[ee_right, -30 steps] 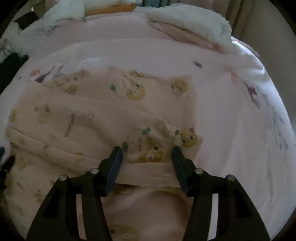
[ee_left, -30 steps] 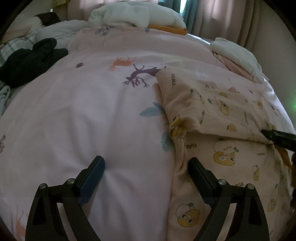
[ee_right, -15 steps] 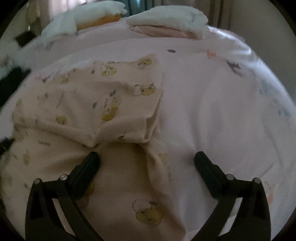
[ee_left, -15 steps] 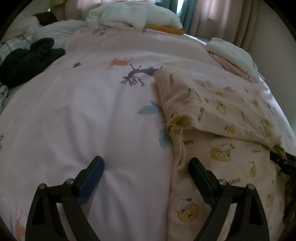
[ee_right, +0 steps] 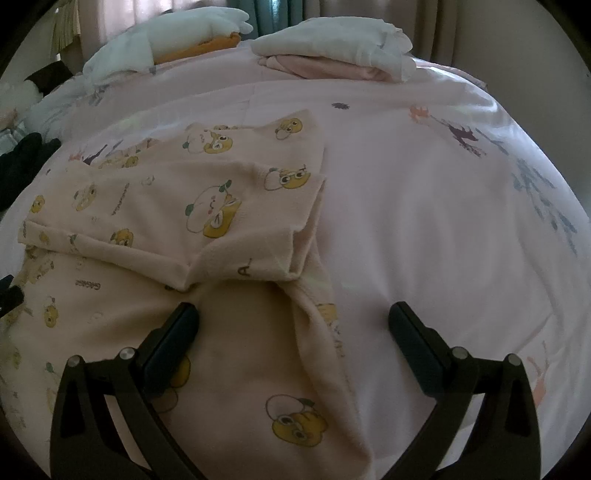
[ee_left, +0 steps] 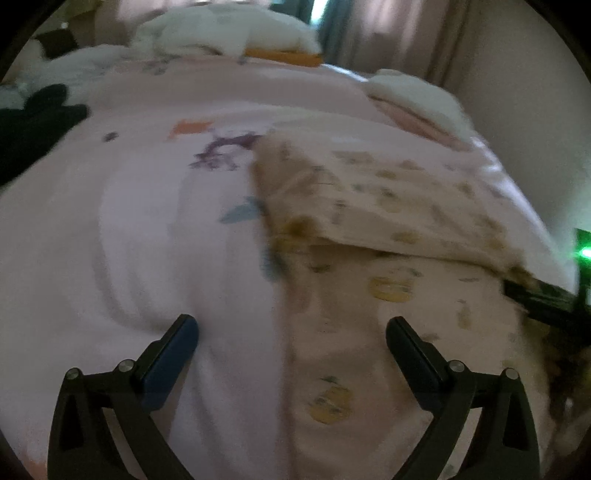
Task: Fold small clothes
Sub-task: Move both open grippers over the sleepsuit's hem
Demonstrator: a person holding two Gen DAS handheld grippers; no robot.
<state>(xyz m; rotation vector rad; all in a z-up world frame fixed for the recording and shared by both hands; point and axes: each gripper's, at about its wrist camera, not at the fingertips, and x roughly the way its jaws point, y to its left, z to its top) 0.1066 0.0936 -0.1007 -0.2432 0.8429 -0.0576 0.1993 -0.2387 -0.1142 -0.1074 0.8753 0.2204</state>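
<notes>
right tool (ee_right: 293,325) now spread wide, released garment (ee_right: 229,206) folded.

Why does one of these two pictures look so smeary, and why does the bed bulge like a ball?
The left wrist view is motion-blurred: the prints on the peach garment and the pink quilt smear. The right wrist view is sharp, with the duck prints on the garment crisp. Both are dim, lit from the curtains behind, and their fisheye lenses bow the bed and darken the corners.
</notes>
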